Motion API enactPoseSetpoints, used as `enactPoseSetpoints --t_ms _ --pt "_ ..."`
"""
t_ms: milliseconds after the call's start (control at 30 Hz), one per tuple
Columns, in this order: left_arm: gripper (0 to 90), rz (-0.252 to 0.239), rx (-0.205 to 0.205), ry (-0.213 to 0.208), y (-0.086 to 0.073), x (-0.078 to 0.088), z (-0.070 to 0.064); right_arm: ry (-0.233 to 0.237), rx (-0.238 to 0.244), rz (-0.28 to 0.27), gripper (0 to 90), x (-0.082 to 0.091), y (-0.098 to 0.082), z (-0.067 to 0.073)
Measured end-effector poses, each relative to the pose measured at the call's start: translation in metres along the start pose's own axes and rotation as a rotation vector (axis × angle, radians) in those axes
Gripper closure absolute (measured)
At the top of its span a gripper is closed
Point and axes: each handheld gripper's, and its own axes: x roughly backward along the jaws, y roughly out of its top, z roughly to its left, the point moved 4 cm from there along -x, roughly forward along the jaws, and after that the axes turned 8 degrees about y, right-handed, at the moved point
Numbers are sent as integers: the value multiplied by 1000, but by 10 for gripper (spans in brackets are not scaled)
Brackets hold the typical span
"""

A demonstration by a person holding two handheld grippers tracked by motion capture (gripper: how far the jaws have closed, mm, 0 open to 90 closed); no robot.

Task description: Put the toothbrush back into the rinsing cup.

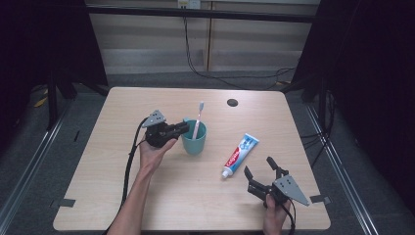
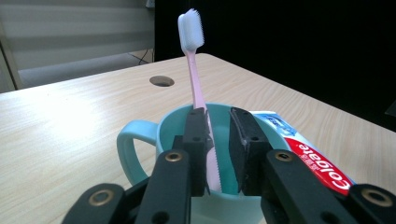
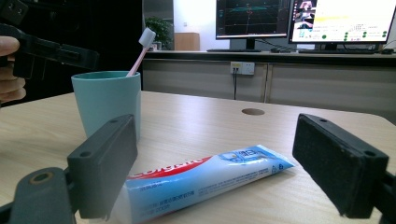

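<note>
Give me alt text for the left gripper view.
A pink plastic toothbrush with white bristles stands in a teal handled cup, with the left gripper's black fingers either side of its handle. A red and white toothpaste tube lies behind on the pale wooden table.

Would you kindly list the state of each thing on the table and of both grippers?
toothbrush: upright in the cup, bristles up, leaning a little.
cup: upright on the table, handle toward the left gripper.
toothpaste tube: lying flat, cap on.
left gripper: jaws nearly closed at the cup's rim, handle between them.
right gripper: jaws wide open, holding nothing.
</note>
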Motion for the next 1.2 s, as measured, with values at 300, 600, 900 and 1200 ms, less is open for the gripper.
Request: enactPoseSetpoints --t_ms 300,600,900,1200 --pt "639 -9 -4 18 2 15 1 0 0 0 133 0 0 0" --pt "467 -10 -20 46 -1 31 1 0 0 0 133 0 0 0" --pt "252 -32 -31 69 -3 46 2 -1 0 1 133 0 0 0" --pt "159 -61 -47 140 -9 62 -3 0 0 1 133 0 0 0"
